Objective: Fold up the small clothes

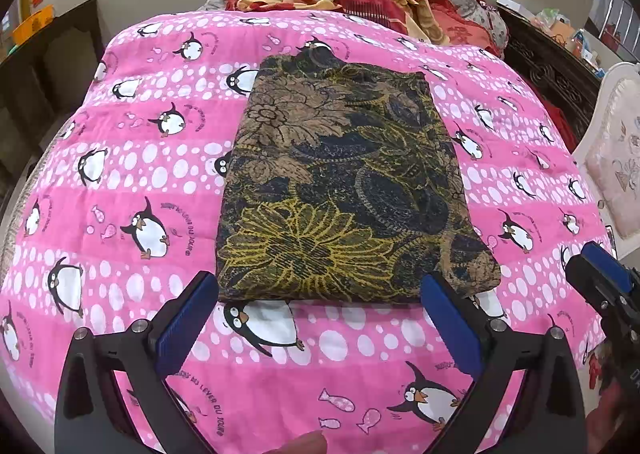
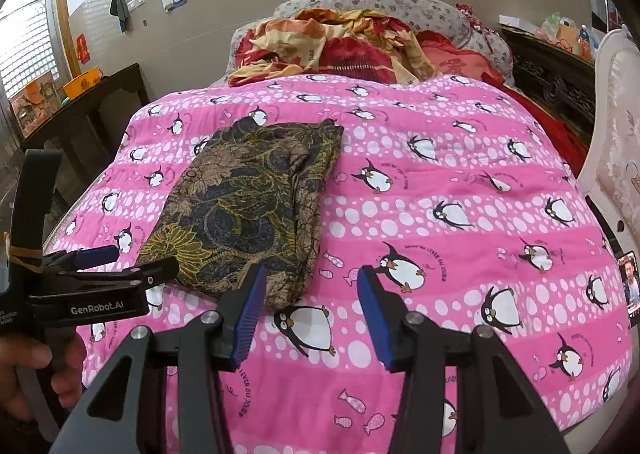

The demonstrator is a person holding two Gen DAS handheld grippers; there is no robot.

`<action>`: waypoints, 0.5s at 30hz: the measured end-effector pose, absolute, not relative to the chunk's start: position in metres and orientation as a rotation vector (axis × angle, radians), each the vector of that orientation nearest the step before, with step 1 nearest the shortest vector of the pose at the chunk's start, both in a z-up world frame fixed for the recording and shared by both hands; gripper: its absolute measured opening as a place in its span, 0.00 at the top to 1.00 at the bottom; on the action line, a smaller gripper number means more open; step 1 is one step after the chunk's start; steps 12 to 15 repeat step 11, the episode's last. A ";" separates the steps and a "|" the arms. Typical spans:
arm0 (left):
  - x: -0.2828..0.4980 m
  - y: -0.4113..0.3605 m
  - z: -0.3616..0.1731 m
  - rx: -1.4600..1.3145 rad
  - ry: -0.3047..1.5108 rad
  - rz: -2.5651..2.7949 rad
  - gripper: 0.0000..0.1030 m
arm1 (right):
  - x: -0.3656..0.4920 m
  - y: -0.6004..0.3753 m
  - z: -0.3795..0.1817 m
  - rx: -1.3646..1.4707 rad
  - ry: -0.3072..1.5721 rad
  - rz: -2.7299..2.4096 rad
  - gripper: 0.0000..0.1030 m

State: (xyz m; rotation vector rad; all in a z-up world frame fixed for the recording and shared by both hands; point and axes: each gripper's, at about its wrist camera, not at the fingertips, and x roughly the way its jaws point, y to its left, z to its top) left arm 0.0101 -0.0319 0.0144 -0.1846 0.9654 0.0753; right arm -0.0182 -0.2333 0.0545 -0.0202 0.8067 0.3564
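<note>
A dark garment with a brown and yellow floral print (image 1: pixel 340 190) lies folded into a flat rectangle on the pink penguin quilt (image 1: pixel 120 182). My left gripper (image 1: pixel 320 294) is open and empty, its blue pads either side of the garment's near edge, just short of it. My right gripper (image 2: pixel 312 286) is open and empty, hovering over the quilt beside the garment's near right corner (image 2: pixel 248 206). The left gripper also shows at the left of the right wrist view (image 2: pixel 104 266). The right gripper shows at the right edge of the left wrist view (image 1: pixel 600 278).
A heap of red and yellow bedding (image 2: pixel 332 46) and a grey floral pillow (image 2: pixel 384 6) lie at the head of the bed. A dark side table (image 2: pixel 88 110) stands left. A dark carved cabinet (image 2: pixel 552 74) and a white padded chair (image 2: pixel 616 126) stand right. A phone (image 2: pixel 630 282) lies at the quilt's right edge.
</note>
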 end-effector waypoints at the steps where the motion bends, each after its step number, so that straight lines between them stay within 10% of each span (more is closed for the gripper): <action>1: 0.010 -0.032 0.014 -0.183 0.965 0.076 0.16 | -0.019 -0.233 0.055 -0.022 0.806 0.356 0.52; 15: 0.004 -0.034 0.019 -0.184 0.917 0.045 0.20 | -0.020 -0.231 0.054 -0.024 0.808 0.356 0.52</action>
